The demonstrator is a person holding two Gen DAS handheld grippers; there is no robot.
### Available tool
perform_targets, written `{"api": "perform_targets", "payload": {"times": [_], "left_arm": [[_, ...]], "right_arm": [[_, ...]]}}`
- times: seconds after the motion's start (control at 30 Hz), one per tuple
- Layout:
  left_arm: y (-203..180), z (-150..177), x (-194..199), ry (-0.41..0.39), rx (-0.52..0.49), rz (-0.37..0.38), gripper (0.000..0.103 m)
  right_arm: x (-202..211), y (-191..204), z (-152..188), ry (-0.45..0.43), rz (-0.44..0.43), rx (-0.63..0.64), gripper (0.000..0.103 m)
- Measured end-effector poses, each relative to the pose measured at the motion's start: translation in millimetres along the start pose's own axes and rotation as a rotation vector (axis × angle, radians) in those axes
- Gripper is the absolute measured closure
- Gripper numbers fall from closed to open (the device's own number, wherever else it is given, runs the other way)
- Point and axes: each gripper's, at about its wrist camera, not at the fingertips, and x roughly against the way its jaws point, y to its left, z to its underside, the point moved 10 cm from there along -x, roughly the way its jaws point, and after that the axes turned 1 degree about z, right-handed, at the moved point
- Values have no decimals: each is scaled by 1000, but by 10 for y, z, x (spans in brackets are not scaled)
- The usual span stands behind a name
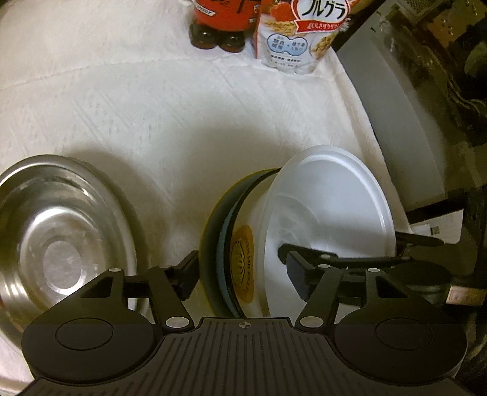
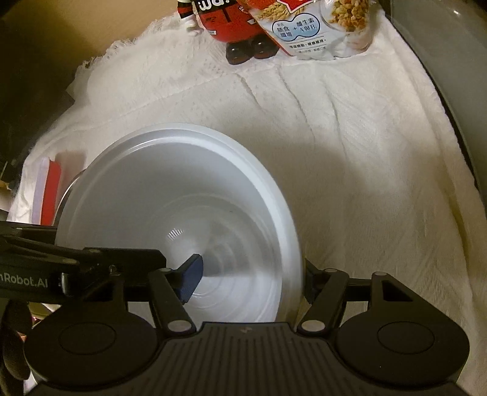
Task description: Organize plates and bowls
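In the left wrist view a white plastic bowl [image 1: 331, 213] stands on edge against a dark plate with a blue rim and a gold sticker [image 1: 223, 243]. My left gripper [image 1: 242, 274] spans both, one finger outside the dark plate, the other finger [image 1: 299, 274] inside the bowl. A steel bowl [image 1: 61, 237] lies on the cloth to the left. In the right wrist view my right gripper [image 2: 248, 280] straddles the white bowl's [image 2: 182, 213] rim, with one blue pad [image 2: 190, 278] inside it. Whether either gripper presses on the dishes I cannot tell.
A white cloth [image 1: 152, 106] covers the table. A red bottle pack [image 1: 222, 21] and a cereal bag [image 1: 298, 33] stand at the back. A grey appliance [image 1: 404, 115] borders the right side. A red-and-white container [image 2: 48, 192] sits at the left in the right wrist view.
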Motion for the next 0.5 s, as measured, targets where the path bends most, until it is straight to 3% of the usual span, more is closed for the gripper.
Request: {"api": "perform_targets", "payload": {"times": [0.5], "left_arm": [[61, 40, -12, 5, 17, -2, 37]], "right_arm": [[-33, 51, -28, -1, -13, 6, 36]]}}
